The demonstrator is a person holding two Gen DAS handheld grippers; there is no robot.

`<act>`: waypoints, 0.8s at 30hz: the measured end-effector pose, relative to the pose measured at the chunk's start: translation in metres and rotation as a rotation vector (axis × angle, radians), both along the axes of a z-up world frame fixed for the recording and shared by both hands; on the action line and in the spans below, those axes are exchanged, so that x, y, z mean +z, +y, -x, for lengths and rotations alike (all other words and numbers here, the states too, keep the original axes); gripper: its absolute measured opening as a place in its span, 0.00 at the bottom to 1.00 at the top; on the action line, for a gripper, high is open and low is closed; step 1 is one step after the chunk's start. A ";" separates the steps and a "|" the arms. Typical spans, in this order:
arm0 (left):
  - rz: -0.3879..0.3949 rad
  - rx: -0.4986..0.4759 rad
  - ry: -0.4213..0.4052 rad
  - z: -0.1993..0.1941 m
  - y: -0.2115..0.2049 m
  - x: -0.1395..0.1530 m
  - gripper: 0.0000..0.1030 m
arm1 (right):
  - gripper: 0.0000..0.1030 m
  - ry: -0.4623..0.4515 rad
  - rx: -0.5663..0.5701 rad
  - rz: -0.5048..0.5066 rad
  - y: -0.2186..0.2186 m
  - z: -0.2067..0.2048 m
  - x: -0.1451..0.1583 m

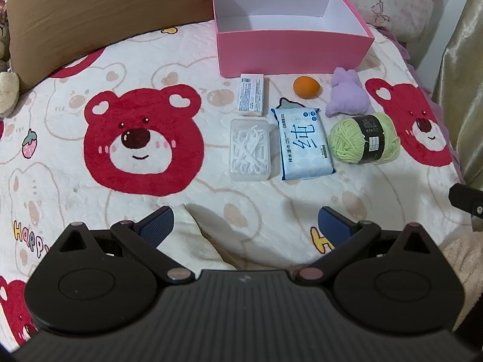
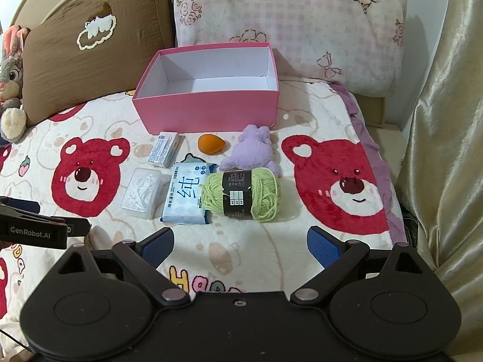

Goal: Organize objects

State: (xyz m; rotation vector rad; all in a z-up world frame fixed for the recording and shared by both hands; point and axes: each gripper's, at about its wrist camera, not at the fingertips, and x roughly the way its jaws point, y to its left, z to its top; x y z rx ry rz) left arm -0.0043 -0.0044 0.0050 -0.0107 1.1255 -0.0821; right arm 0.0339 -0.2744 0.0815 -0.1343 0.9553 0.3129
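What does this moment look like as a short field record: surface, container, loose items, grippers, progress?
surface: bear-print blanket on a bed
container: pink box, open, nothing inside
loose items: small white carton, clear floss-pick case, wet-wipes pack, orange makeup sponge, purple plush toy, green yarn skein, all on the blanket in front of the box
left gripper: open, empty
right gripper: open, empty
progress: nothing boxed yet

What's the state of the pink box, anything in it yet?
Empty and lidless. The pink box shows only bare white floor and walls in both wrist views; all six items, such as the yarn, lie on the blanket in front of it.
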 end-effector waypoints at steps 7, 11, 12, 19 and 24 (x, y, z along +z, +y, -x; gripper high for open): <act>-0.001 -0.001 0.000 0.000 -0.001 -0.001 1.00 | 0.94 -0.002 -0.001 0.003 -0.003 0.001 0.000; -0.001 0.000 -0.001 0.000 -0.001 -0.001 1.00 | 0.94 -0.001 0.000 0.003 -0.003 0.001 0.000; -0.001 0.000 -0.002 0.001 -0.001 -0.001 1.00 | 0.94 -0.002 -0.001 0.004 -0.003 0.001 0.000; -0.001 0.000 -0.003 0.001 -0.002 -0.002 1.00 | 0.94 -0.003 0.000 0.006 -0.003 0.001 0.000; -0.002 0.000 -0.002 0.001 -0.002 -0.002 1.00 | 0.94 -0.002 0.000 0.010 -0.004 0.001 -0.001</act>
